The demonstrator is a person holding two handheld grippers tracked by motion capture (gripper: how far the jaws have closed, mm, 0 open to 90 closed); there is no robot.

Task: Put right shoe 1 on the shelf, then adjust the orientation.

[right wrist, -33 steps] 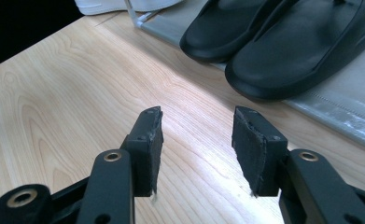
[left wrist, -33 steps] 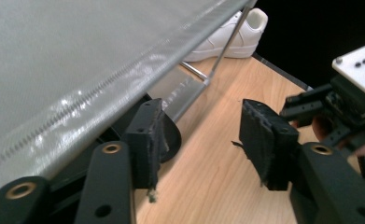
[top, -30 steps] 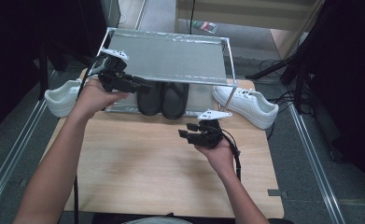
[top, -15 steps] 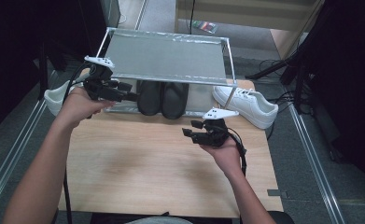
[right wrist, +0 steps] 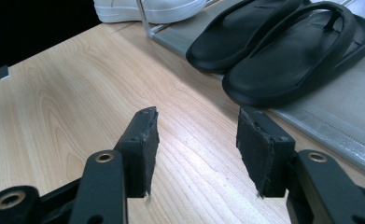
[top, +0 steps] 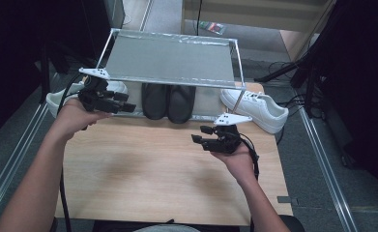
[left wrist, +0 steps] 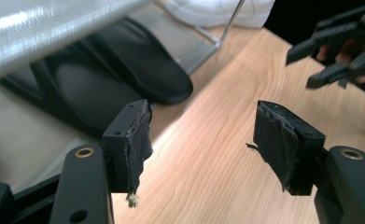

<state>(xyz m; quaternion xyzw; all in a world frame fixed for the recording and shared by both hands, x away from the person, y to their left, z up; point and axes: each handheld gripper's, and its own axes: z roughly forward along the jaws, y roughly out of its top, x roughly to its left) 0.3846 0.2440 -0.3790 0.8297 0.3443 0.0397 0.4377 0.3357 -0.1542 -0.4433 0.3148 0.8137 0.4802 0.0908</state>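
The black sandals sit side by side on the lower shelf of my metal rack, under its mesh top, at the far edge of the worktop. My left claw hangs just left of them with jaws wide, just opened, nothing between. My right claw hovers over bare wood in front of the rack, also freshly spread and holding nothing. A white sneaker lies right of the rack, another on its left.
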